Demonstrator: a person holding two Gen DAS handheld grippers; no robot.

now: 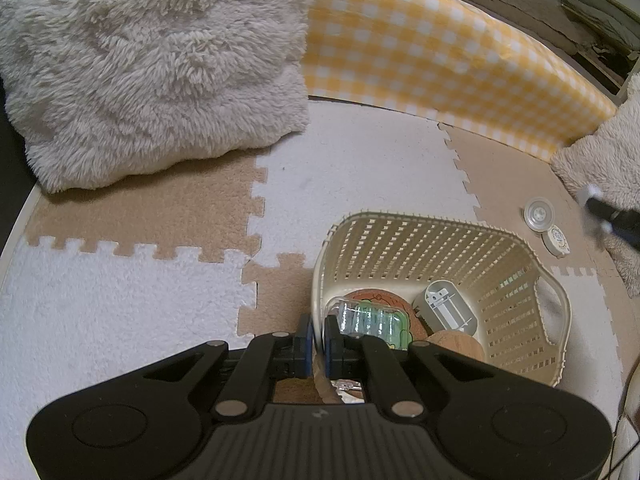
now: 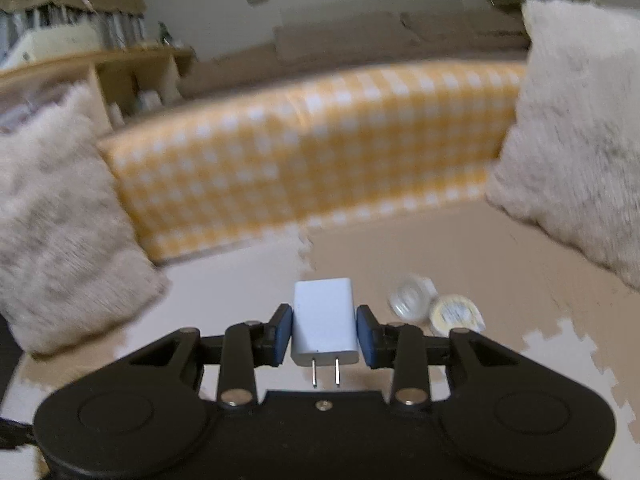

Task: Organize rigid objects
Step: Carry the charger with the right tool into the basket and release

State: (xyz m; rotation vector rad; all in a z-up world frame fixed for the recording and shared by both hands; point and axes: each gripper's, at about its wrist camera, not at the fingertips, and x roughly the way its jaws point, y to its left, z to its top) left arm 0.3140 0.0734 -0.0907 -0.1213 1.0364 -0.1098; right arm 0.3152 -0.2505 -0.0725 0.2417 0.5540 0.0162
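Underfoot, the floor (image 1: 360, 168) is covered in interlocking foam mats, tan and white, their toothed edges meeting near the middle of the left wrist view. A yellow-and-white checked cushion (image 1: 432, 60) runs across the upper part of both views, with a shaggy cream pillow (image 1: 152, 68) at its upper left and another at the right edge. Wooden shelving (image 2: 132, 76) sits blurred in the upper left of the right wrist view.

At the lower centre of the left view, the left hand-held gripper (image 1: 316, 344) is pinched shut on the rim of a cream slotted basket (image 1: 440, 248). Inside lie a clear case with green contents (image 1: 372, 316), a grey oblong piece (image 1: 448, 308) and round cork-coloured discs, partly hidden by the gripper.

The right hand-held gripper (image 2: 324, 330) clamps a white plug adapter (image 2: 324, 320) between its blue pads, prongs pointing toward the camera. Two small round lids (image 2: 436, 304) lie on the tan mat just right of it, smeared by blur; their print cannot be read.
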